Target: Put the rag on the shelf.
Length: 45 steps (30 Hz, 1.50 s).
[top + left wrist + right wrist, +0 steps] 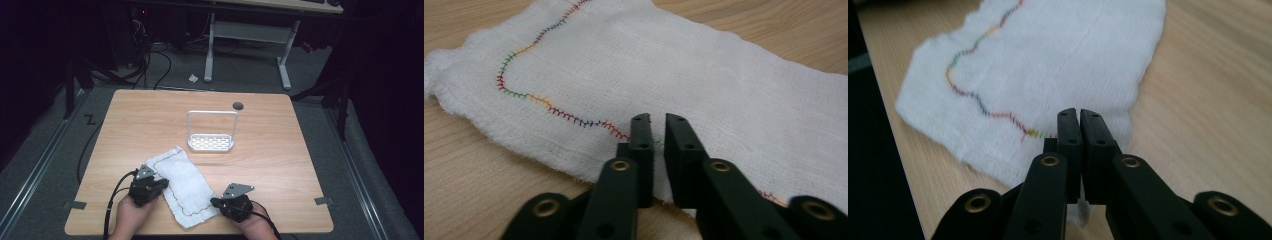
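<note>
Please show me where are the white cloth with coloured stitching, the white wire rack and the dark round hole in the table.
white gauze cloth with coloured stitching (185, 187), high view, its middle
white wire rack with perforated base (211, 143), high view, its base tray
dark round hole in the wooden table (238, 105), high view, its centre

A dim lab or test room is suggested. A lone wooden table (150, 115) is set on grey carpet (45, 165), with cables (160, 60) and a desk frame (250, 35) beyond.
</note>
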{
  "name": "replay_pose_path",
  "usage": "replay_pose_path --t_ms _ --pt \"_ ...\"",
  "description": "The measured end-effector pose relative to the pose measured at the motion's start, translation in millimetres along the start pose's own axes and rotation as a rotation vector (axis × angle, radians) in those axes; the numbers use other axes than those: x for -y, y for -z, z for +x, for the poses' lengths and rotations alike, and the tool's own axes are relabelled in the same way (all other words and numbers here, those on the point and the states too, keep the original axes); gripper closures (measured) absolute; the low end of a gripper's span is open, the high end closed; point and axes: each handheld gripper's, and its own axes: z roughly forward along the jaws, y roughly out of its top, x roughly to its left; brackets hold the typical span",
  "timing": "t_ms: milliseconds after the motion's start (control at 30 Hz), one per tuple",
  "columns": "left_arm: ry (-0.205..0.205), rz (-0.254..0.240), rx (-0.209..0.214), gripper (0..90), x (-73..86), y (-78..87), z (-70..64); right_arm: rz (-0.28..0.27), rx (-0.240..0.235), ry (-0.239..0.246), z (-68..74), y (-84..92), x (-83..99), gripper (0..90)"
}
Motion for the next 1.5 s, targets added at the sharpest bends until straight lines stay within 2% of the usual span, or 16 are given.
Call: replay_pose_path --t_ms 100,167,300,367,467,533,633,767,800,833,933,967,1000,1133,1300,1500 --pt "0.02 -0.012 0.019 79.2 2.7 6.0 -3.3 -0.047 0.018 -0.002 -9.3 -0.5 -18.6 88.2" --pt "0.011 -0.014 0.032 79.2 4.3 6.0 -8.6 -0.057 0.031 0.005 -18.2 -10.4 -34.5 89.0" --pt "-0.018 0.001 0.027 78.9 7.1 1.2 -15.7 -0.025 0.062 0.003 -35.5 -44.4 -64.1 90.0" --pt "-0.017 0.001 0.033 78.9 7.1 1.4 -14.9 -0.005 0.064 0.004 -40.7 -60.8 -74.0 90.0" --pt "-0.008 -0.001 0.045 78.9 8.5 2.0 -13.0 0.013 0.059 0.011 -41.5 -76.4 -79.7 90.0" --pt "-0.018 0.0 0.041 79.0 8.6 2.0 -14.1 0.037 0.066 0.024 -40.2 -81.4 -77.3 90.0" --pt "-0.022 0.005 0.052 79.1 9.0 2.0 -15.8 0.028 0.061 0.024 -38.3 -74.8 -68.5 90.0" --pt "-0.043 0.017 0.093 79.1 9.5 0.0 -23.6 0.014 0.061 0.034 -30.7 -56.3 -48.0 90.0" --pt "-0.043 0.017 0.093 79.1 9.5 0.0 -23.6 0.014 0.061 0.034 -30.7 -56.3 -48.0 90.0" --pt "-0.063 0.019 0.103 79.1 10.0 -1.6 -29.8 0.01 0.061 0.03 -25.5 -45.3 -36.6 90.0" --pt "-0.088 0.024 0.125 79.0 9.9 -4.8 -39.7 0.004 0.06 0.032 -17.9 -29.5 -20.1 90.0" --pt "-0.055 0.015 0.143 79.0 10.5 -6.8 -45.9 0.004 0.065 0.03 -15.4 -24.8 -15.6 90.0" --pt "-0.051 0.015 0.154 78.9 10.2 -8.5 -49.5 0.01 0.069 0.032 -13.2 -20.1 -11.7 90.0" --pt "-0.118 0.031 0.176 78.9 5.7 -15.6 -55.1 0.019 0.077 0.026 -8.2 -4.6 2.0 90.0" --pt "-0.129 0.022 0.193 78.9 2.8 -23.5 -63.2 0.016 0.095 0.01 -7.3 8.1 13.9 90.0" --pt "-0.129 0.019 0.211 78.3 5.8 -21.8 -65.0 0.021 0.1 0.003 -7.6 10.4 15.4 90.0"
